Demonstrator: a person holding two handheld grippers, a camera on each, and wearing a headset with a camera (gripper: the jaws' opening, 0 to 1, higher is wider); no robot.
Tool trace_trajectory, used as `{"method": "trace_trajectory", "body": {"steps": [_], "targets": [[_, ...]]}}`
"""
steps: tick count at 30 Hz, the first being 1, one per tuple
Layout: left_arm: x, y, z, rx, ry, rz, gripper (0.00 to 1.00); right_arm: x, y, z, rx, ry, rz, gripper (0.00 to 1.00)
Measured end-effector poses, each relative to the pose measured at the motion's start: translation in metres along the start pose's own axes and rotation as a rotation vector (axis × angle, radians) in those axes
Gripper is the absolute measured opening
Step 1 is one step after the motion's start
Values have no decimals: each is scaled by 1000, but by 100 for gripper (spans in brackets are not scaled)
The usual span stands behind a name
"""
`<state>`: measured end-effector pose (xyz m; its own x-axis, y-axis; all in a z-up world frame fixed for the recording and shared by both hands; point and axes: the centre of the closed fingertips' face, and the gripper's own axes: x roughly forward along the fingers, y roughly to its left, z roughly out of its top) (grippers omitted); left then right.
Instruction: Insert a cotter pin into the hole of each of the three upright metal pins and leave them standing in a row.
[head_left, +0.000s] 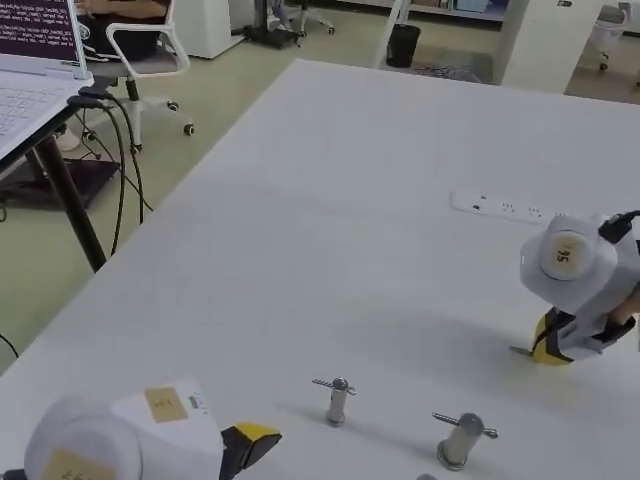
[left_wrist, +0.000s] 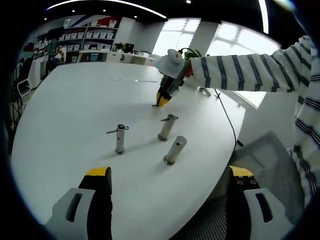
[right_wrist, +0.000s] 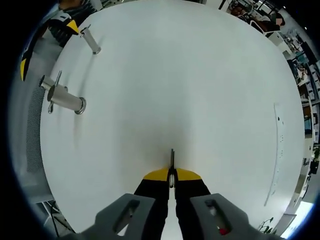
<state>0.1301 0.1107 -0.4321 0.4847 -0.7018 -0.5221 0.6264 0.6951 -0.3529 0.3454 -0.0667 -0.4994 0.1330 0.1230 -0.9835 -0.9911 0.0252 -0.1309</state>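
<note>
Right gripper (right_wrist: 171, 172): jaws clenched on a loose cotter pin (right_wrist: 171, 156), which projects straight ahead of the yellow tips at lower centre of the right gripper view. In the head view this gripper sits at the right edge, low over the white table (head_left: 330, 230). Whether the pin tip touches the table cannot be told.

Left gripper (left_wrist: 168, 172): jaws released and spread wide at the bottom of the left gripper view. Just ahead of them, near frame centre, stands the bare metal pin (left_wrist: 175, 149). The left fitted pin (left_wrist: 120, 139) and the rear fitted pin (left_wrist: 167, 127) stand nearby, each with a cotter pin through its head. All three are well apart from the right gripper.

A power strip (head_left: 500, 207) lies at the right of the head view.
</note>
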Motion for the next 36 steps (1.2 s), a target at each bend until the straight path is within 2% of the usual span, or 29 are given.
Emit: {"method": "trace_trajectory", "body": {"steps": [3, 6, 8, 12, 15, 18, 23, 29, 36], "targets": [[0, -1, 0, -11, -4, 0, 94, -1, 0, 0, 42, -12, -14, 0], [0, -2, -1, -11, -5, -1, 94, -2, 1, 0, 6, -29, -17, 0], [0, -2, -2, -13, -3, -1, 93, -2, 2, 0, 40, -32, -21, 0], [0, -2, -4, -26, 5, 2, 90, -4, 4, -4, 6, -14, -29, 0], [1, 0, -1, -30, -11, 17, 90, -7, 6, -6, 15, -19, -34, 0], [2, -2, 3, -36, -23, 5, 90, -11, 7, -8, 16, -22, -45, 0], [4, -6, 7, -26, -27, -2, 89, -25, 10, -7, 47, -78, -69, 0], [7, -12, 12, -10, -31, -20, 88, -38, 11, -15, 44, -94, -100, 0], [4, -2, 17, -12, -41, 20, 86, -55, 17, -23, 62, -132, -138, 0]]}}
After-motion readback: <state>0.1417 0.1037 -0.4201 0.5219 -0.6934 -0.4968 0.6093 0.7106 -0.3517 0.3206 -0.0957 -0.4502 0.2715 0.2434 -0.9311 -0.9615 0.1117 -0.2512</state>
